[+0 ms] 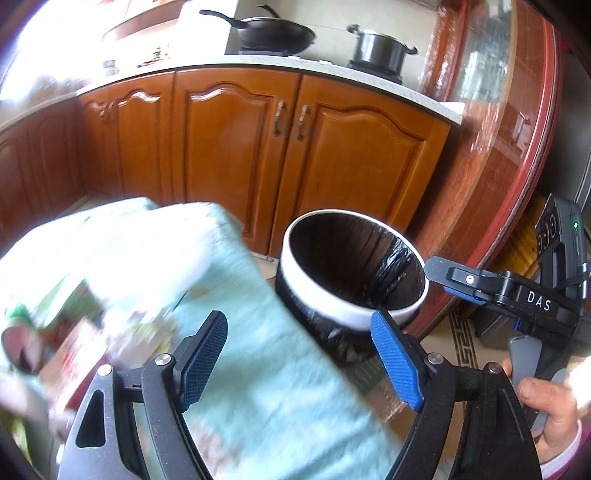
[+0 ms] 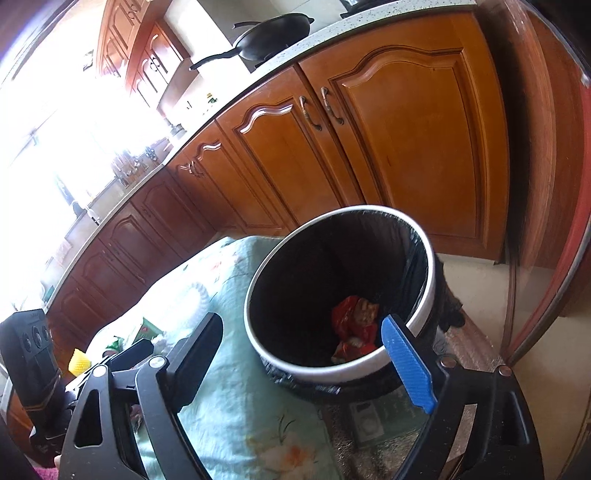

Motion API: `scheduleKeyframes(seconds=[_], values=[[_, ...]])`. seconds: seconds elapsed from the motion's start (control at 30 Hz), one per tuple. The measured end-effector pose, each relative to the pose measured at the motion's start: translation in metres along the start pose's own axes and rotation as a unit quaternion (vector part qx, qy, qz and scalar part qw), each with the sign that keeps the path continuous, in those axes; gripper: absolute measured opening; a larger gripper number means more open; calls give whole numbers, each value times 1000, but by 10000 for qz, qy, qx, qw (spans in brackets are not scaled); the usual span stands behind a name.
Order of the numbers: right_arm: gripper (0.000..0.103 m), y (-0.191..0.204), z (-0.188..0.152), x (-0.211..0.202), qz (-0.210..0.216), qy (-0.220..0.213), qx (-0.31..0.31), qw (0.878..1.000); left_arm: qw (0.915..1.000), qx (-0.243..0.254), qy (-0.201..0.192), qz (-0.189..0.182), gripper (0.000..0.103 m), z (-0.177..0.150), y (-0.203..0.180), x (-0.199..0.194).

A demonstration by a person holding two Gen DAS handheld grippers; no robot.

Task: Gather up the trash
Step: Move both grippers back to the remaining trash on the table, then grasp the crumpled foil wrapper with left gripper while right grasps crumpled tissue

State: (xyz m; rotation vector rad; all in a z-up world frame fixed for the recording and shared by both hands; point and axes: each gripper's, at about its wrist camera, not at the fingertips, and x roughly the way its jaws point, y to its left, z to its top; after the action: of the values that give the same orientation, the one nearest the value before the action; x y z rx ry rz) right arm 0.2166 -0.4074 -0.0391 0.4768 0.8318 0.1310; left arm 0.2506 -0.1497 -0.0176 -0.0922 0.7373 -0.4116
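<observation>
A round trash bin with a white rim (image 1: 391,314) (image 2: 428,266) and a black liner stands beside a table with a pale green cloth (image 1: 266,369) (image 2: 236,406). Red crumpled wrappers (image 2: 354,328) lie at the bin's bottom. My right gripper (image 2: 303,362) is open and empty just above the bin's near rim; it also shows in the left wrist view (image 1: 461,282). My left gripper (image 1: 299,354) is open and empty over the cloth, left of the bin. Blurred trash (image 1: 74,354) lies on the cloth at the left, and a yellow item (image 2: 79,362) and green packaging (image 2: 146,330) show there too.
Wooden cabinet doors (image 1: 240,155) (image 2: 406,147) stand behind the bin under a counter with a black wok (image 1: 273,33) (image 2: 273,37) and a pot (image 1: 380,48). A red-framed door (image 1: 517,166) is at the right. Patterned floor (image 1: 461,343) lies beside the bin.
</observation>
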Motion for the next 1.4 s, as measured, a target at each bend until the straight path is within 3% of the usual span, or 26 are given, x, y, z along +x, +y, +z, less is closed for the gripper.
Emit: scheduleKeyframes(seconds=[0.43,0.77,1.07,1.23,1.4], values=[[91,58,-66,0,302,271,-347,9986,9976,-553,21,422,80,-63,51,-90],[91,102,-92,16,599,519,-603,9950,9935,-886,-183,685,80,-83,81,-145],[91,129,-104,35,689,693,-815,9919,9896,-1137,-137,870,80,-91,105,-153],[91,139,-105,47,725,779,-911,9901,9864,-1245,96,1067,80,-90,117,-147],[91,148,-100,60,774,797,-1006,9887,9855,-1360,162,1006,78,-86,125,-140]])
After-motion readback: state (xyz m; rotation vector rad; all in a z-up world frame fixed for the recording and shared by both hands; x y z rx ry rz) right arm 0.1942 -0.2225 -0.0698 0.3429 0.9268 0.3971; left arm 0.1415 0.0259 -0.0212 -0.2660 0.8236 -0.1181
